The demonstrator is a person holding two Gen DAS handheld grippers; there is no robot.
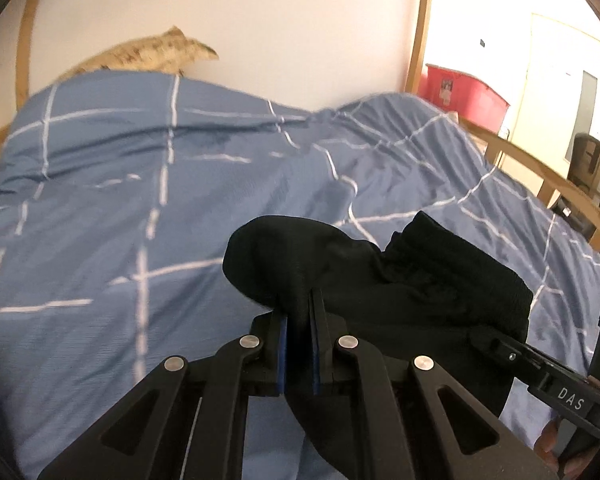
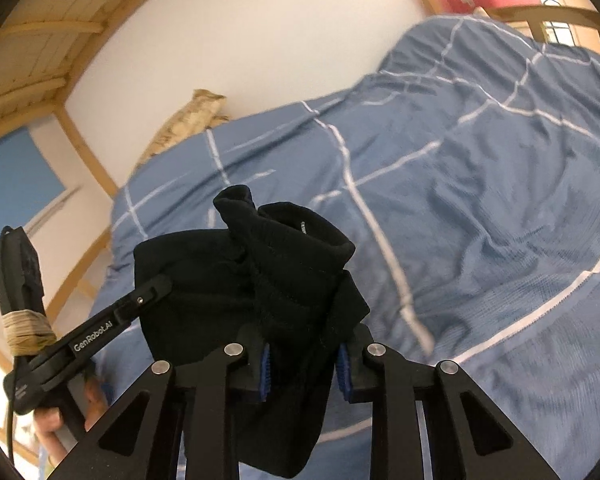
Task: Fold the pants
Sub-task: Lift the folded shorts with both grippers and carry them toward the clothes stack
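With the left gripper (image 1: 299,328) and right gripper (image 2: 304,364) each clenched on a bunched edge of the black pants (image 1: 400,280), which hang just ahead of them above the bed (image 1: 140,200), draw the grips apart evenly so the fabric spreads flat.

A blue duvet (image 1: 148,184) with thin white grid lines lies rumpled over the bed. At its far edge a tan, mottled pillow (image 1: 160,50) leans against the white wall (image 1: 260,20). The wooden bed frame (image 1: 418,28) rises at the right, with slats (image 2: 48,20) overhead. Beyond stands a red storage bin (image 1: 460,90) and what looks like a dark chair (image 1: 590,162).
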